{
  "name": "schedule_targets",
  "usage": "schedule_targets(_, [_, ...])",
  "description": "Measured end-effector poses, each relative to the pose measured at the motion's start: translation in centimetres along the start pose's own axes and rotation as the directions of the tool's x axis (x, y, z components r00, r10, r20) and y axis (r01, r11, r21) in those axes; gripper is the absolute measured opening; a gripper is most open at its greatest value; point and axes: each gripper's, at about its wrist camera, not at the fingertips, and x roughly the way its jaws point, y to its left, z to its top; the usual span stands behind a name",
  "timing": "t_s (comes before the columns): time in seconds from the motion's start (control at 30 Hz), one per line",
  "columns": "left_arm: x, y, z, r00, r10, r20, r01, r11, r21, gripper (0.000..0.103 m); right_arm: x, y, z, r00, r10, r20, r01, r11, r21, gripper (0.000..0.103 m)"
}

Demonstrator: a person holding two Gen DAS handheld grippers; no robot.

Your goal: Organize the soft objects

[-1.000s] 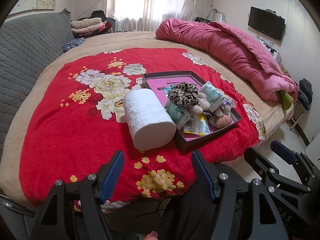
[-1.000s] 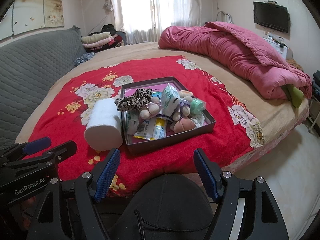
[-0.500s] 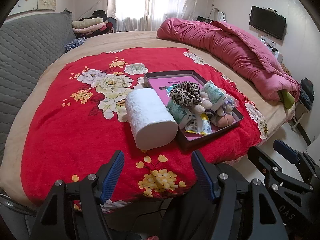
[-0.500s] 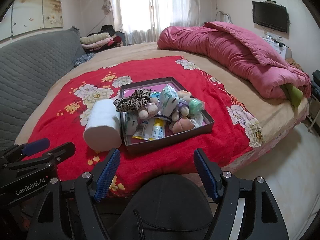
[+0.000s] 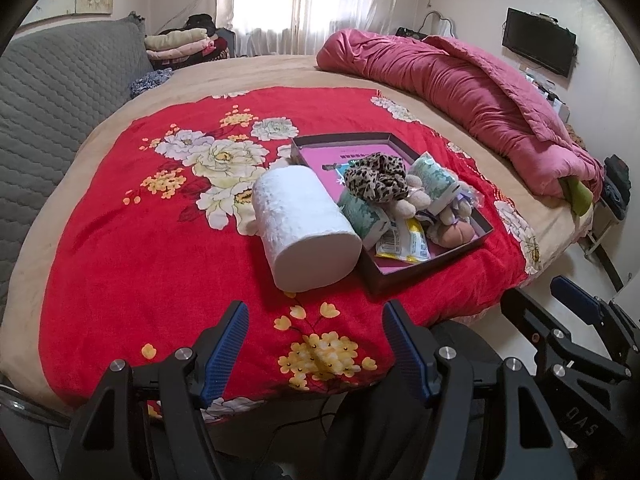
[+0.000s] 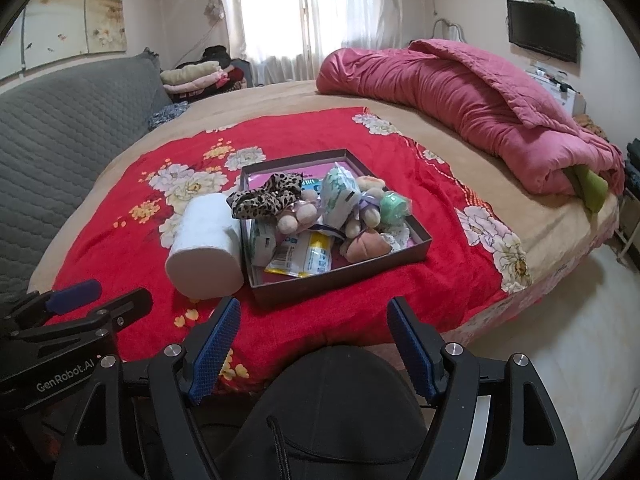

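The soft things sit heaped in a shallow dark box (image 6: 416, 246) with a pink floor, out on the red flowered blanket (image 5: 140, 248) ahead of me. On top lies a leopard-print scrunchie (image 6: 266, 196), draped over the box's left wall. Beside it are small plush toys (image 6: 300, 214), two pale green tissue packs (image 6: 340, 192), a mint-green round thing (image 6: 394, 208), a peach-coloured plush (image 6: 366, 248) and a flat yellow-and-white sachet (image 6: 304, 258) near the front wall. A white roll (image 5: 306, 224) lies on its side on the blanket, touching the box's left wall, flat end toward me.

My left gripper (image 5: 316, 344) hangs over the near edge of the blanket, its blue pads wide apart with nothing between them and touching nothing. My right gripper (image 6: 312, 344) is the same: pads spread wide, empty, well short of the box. Both are held clear of the bed's contents. Beyond the blanket, a pink quilt (image 6: 460, 100) is bunched along the far right of the bed.
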Motion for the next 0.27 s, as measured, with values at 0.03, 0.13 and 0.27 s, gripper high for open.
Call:
schedule_targets(0.03, [0.2,-0.1,0.1,1.000,0.000,-0.004,0.000,1.000,0.001,0.069,0.1,0.1,0.0,1.000,-0.006,0.002,0.006,1.000,-0.009,0.077])
schedule_targets(0.13, [0.8,0.0,0.0,1.000,0.001,-0.017,-0.001,1.000,0.001,0.069,0.4,0.4,0.2,1.000,0.006,0.001,-0.006,1.000,-0.023,0.077])
schedule_targets(0.27, [1.7,0.1,-0.1,0.999,-0.017,-0.035,0.017,1.000,-0.002,0.069,1.4,0.1,0.2,1.000,0.005,-0.029,-0.006,1.000,-0.020,0.077])
